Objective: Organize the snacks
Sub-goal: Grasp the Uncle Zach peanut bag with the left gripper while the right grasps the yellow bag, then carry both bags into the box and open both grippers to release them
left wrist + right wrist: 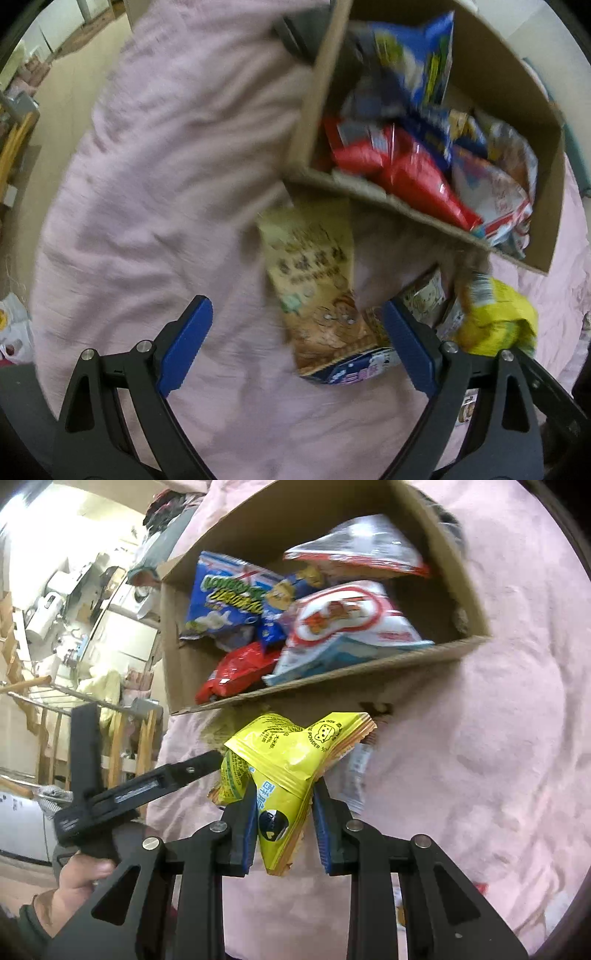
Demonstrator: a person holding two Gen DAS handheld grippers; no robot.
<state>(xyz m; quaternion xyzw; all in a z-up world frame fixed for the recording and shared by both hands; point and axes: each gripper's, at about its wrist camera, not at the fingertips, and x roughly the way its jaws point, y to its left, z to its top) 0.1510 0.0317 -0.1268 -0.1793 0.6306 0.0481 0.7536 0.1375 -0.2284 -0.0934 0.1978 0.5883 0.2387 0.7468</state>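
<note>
**Yellow packet gripped, a few snacks left outside the box**

You are holding the crumpled yellow foil snack packet (291, 775) in your right gripper (284, 827), its blue-padded jaws pinching the packet's lower half from both sides, and it is hanging above the pink bedspread (480, 757), just short of the near wall of the open brown cardboard box (369, 664). Your left gripper (295, 343) is pointing down at the bedspread with its jaws standing wide apart and nothing pressed between them; the tan printed snack pouch (314, 291) is lying flat on the cloth between and just ahead of its fingers.

The sorting is looking well along, judging by the box: the blue popcorn bag (225, 594), the red foil bag (240, 672) and the white-and-red bags (351, 627) are already sitting inside it, piled loosely. Left outside are the yellow packet you are carrying, the tan pouch, a small blue-and-pink packet (354, 369) touching the pouch's near end, and a pale printed packet (424, 295) beside your left gripper's right finger, close under the box's near wall.

The box's near wall is standing between the yellow packet and the pile, so you are probably needing to clear it. Your two grippers are working close together by that wall, so watch for crowding. The left view is blurred, so the smaller packets are hard to read
</note>
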